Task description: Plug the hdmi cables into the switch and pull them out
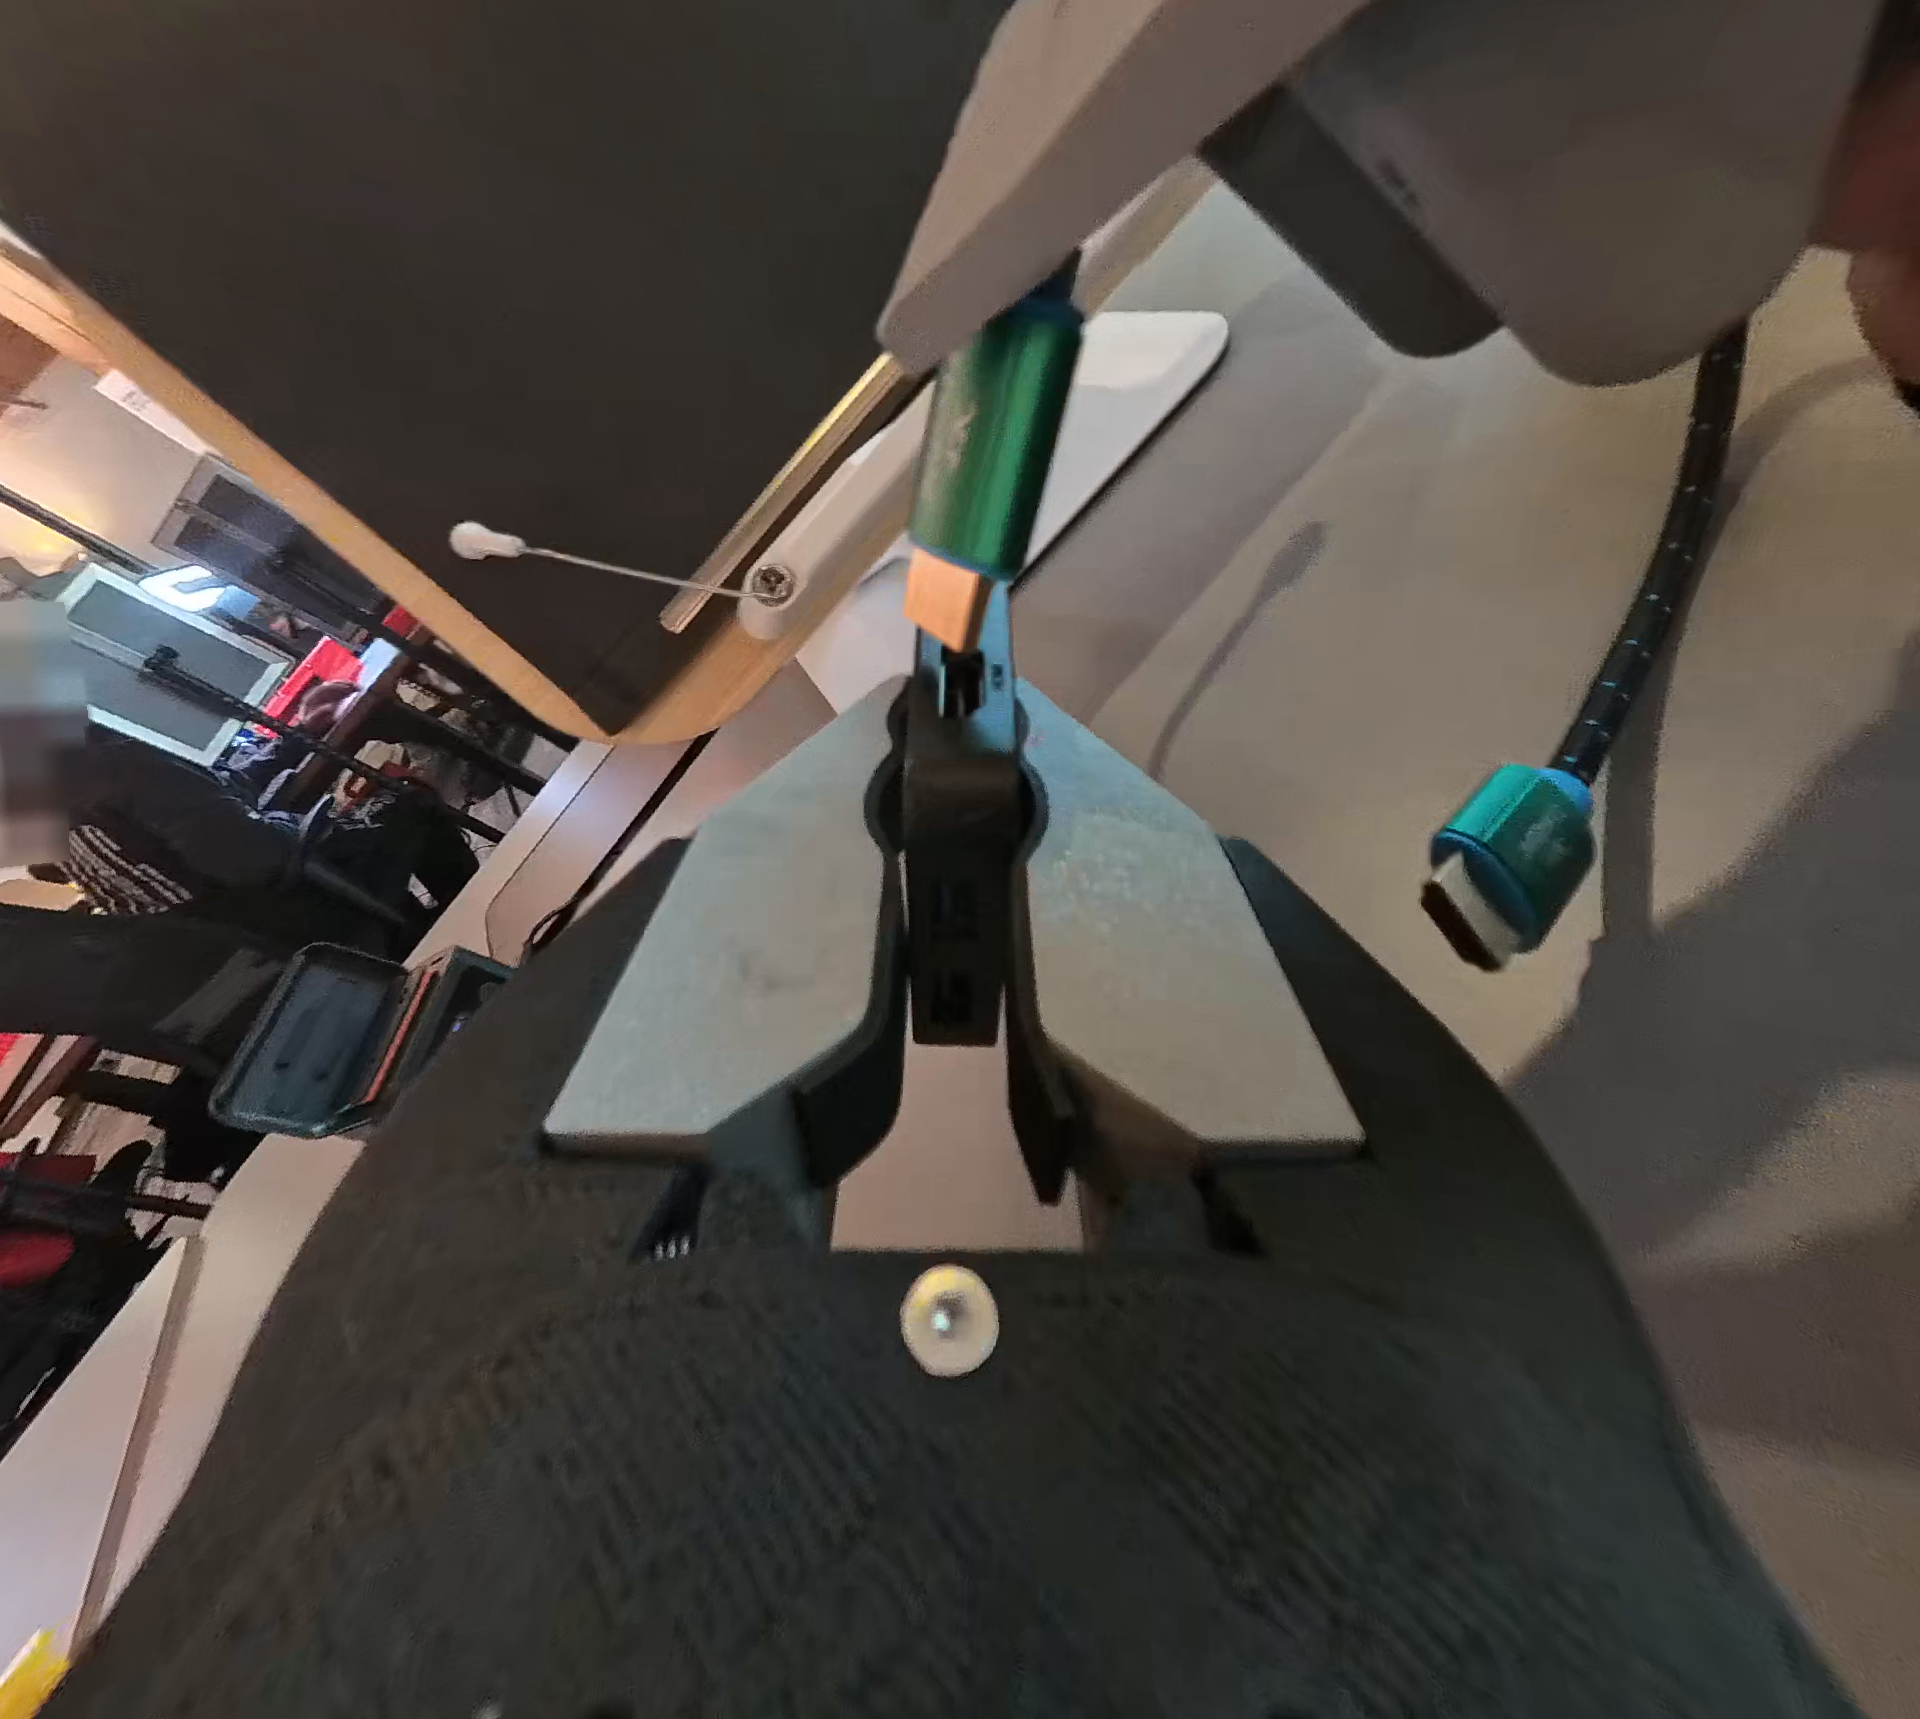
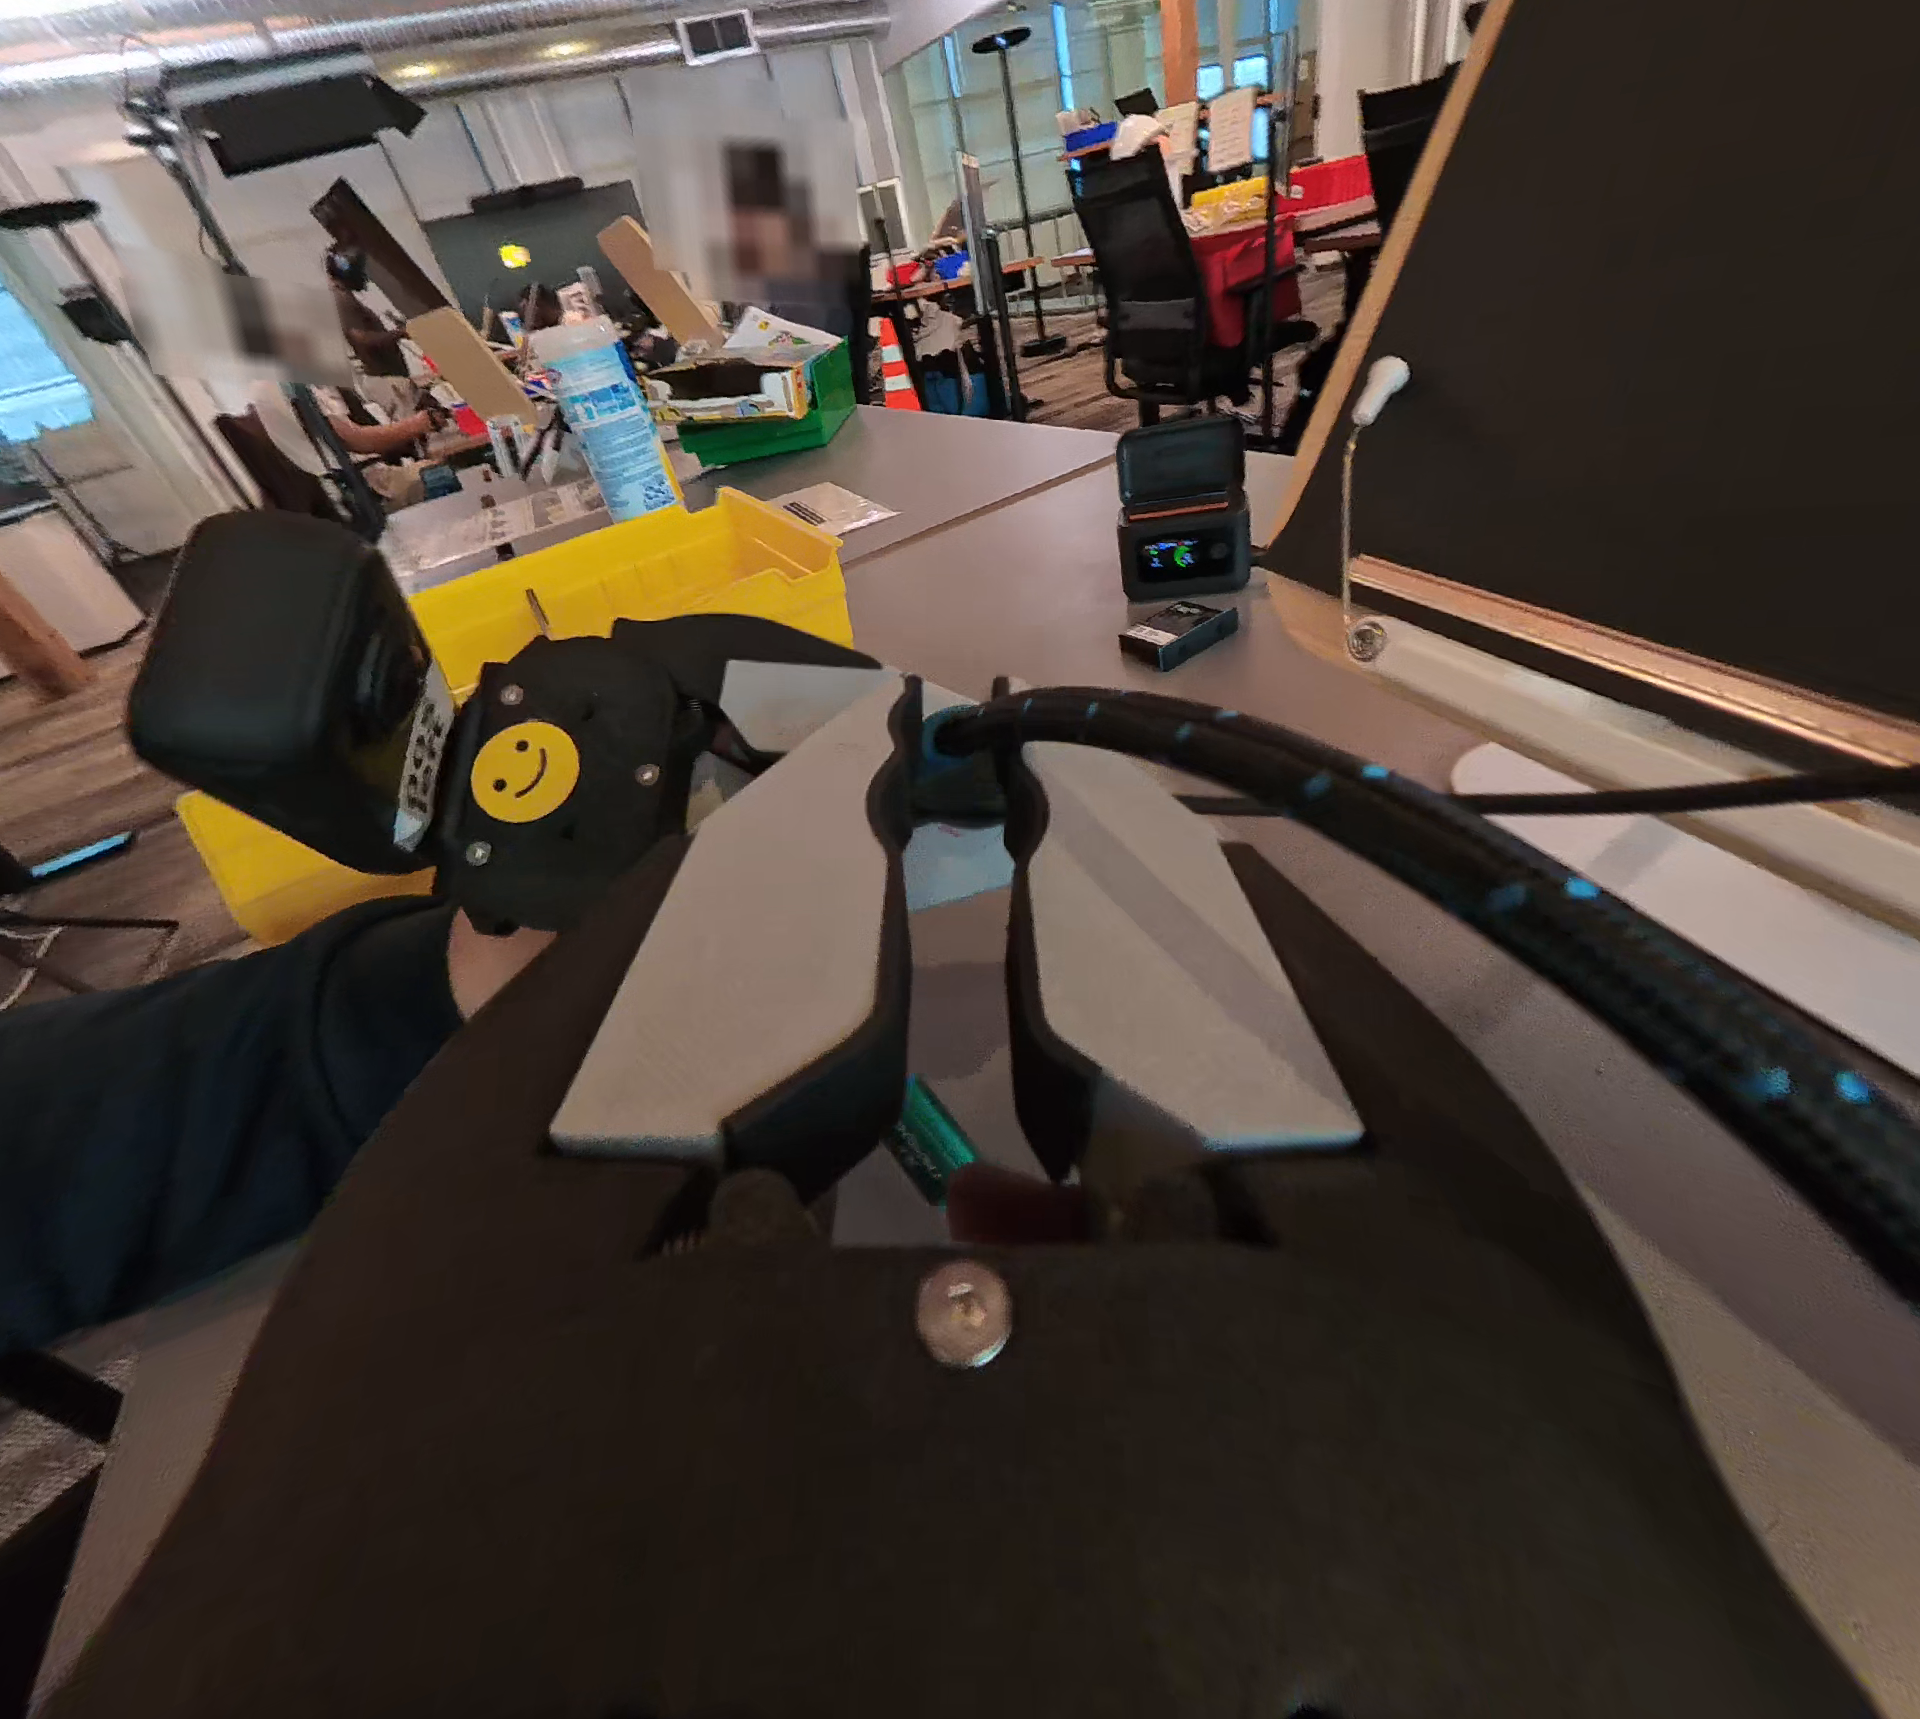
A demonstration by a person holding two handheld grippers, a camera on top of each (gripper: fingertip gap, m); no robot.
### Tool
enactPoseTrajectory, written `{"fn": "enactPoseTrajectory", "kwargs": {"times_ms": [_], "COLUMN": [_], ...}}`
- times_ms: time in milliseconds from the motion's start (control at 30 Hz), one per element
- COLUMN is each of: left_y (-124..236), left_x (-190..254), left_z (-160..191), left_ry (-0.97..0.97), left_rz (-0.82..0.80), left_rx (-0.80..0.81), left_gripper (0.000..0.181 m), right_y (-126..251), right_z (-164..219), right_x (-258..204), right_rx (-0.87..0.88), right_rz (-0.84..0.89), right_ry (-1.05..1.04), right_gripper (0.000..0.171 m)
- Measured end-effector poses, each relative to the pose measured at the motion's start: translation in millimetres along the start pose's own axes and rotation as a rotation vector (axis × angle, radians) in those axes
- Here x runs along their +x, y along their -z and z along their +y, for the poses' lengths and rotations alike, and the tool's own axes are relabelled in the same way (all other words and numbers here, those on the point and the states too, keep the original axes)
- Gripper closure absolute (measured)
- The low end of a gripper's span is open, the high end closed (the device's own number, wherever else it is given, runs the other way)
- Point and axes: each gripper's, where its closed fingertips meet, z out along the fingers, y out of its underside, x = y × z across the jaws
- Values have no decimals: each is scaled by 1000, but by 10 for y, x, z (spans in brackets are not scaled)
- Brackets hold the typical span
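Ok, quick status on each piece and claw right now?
left claw: shut on the switch
switch: held, port empty
green plug: held just short of the port
right claw: shut on the green plug's cable end
teal plug: dangling free

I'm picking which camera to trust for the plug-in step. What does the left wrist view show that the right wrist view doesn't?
Only the left wrist view shows the black switch clamped in the left gripper, the green plug's gold tip just short of its port, and a loose teal plug. Only the right wrist view shows the yellow bin. Both show the right gripper and braided cable.
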Motion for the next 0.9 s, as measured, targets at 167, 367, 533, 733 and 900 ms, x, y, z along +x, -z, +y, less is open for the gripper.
{"fn": "enactPoseTrajectory", "kwargs": {"times_ms": [167,367,533,733,900], "left_y": [-63,-109,-123,-133,-129], "left_x": [52,81,68,58,6], "left_z": [69,121,162,211,253], "left_ry": [31,65,117,125,100], "left_rz": [10,14,13,8,-27], "left_rx": [-59,-85,-110,-132,-151], "left_gripper": [170,170,170,170,170], "right_y": [17,-26,-77,-130,-167], "right_z": [104,138,152,171,191], "right_x": [176,185,160,196,202], "right_rx": [-60,-66,-55,-43,-30], "right_rz": [132,150,152,189,254], "right_ry": [-17,-104,-148,-180,-165], "right_gripper": [161,161,161,161,161]}}
